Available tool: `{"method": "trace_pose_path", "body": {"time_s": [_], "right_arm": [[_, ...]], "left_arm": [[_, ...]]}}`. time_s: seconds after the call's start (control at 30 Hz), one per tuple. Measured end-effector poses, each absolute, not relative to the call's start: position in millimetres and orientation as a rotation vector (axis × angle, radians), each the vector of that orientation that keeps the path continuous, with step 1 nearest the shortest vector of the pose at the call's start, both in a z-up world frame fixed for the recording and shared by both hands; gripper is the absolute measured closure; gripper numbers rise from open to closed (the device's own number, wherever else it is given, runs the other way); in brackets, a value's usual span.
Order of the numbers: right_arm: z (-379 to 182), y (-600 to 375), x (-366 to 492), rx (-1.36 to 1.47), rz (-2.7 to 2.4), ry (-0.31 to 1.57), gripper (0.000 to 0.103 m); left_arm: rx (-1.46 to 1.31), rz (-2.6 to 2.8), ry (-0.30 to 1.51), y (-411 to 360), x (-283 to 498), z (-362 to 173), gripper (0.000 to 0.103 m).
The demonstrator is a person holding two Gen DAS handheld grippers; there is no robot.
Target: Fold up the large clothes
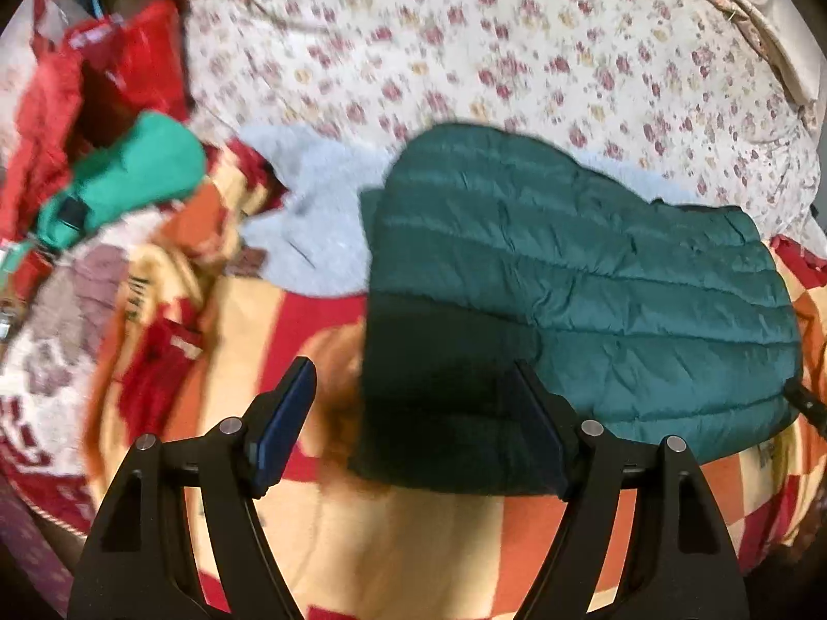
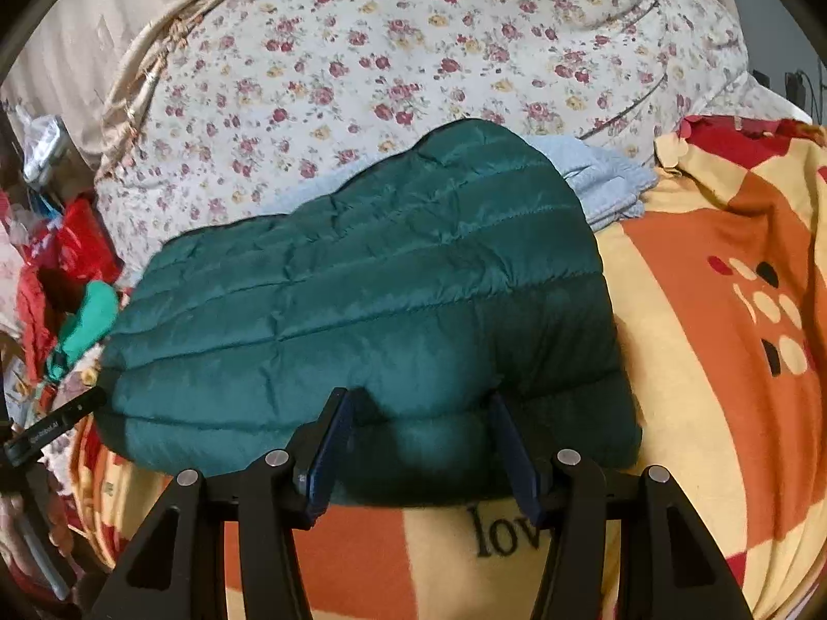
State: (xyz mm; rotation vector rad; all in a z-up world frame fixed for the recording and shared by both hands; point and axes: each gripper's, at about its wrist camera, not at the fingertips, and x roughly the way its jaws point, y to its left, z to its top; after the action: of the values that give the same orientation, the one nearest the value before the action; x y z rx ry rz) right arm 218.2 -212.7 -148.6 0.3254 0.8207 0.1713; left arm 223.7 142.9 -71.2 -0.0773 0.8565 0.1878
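Note:
A dark green quilted jacket lies folded on an orange, red and yellow blanket. In the left wrist view my left gripper stands open and wide over the jacket's near left corner. Its right finger overlaps the fabric and its left finger is over the blanket. In the right wrist view my right gripper is half closed on the jacket's near edge, and the puffy fabric fills the gap between the pads.
A light blue-grey cloth lies under the jacket's far side. Behind it is a floral quilt. At the left are red bags and a bright green garment.

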Motion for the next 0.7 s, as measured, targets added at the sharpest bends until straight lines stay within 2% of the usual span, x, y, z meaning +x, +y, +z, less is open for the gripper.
{"method": "trace_pose_path", "body": {"time_s": [0.17, 0.57, 0.6, 0.67, 0.7], "right_arm": [[-141, -214, 197, 0.349, 0.171, 0.785, 0.050], [-131, -199, 153, 0.356, 0.189, 0.785, 0.050], [-131, -198, 148, 0.359, 0.189, 0.791, 0.050], [-131, -194, 141, 0.360, 0.192, 0.805, 0.050], [-132, -193, 138, 0.361, 0.195, 0.812, 0.050]], "left_arm": [[-0.029, 0.269, 0.672, 132, 177, -31, 0.024], [-0.046, 0.323, 0.465, 118, 97, 30, 0.020], [-0.045, 0.333, 0.454, 117, 93, 32, 0.018], [-0.059, 0.329, 0.439, 113, 82, 36, 0.009], [-0.069, 0.320, 0.442, 112, 79, 36, 0.009]]}}
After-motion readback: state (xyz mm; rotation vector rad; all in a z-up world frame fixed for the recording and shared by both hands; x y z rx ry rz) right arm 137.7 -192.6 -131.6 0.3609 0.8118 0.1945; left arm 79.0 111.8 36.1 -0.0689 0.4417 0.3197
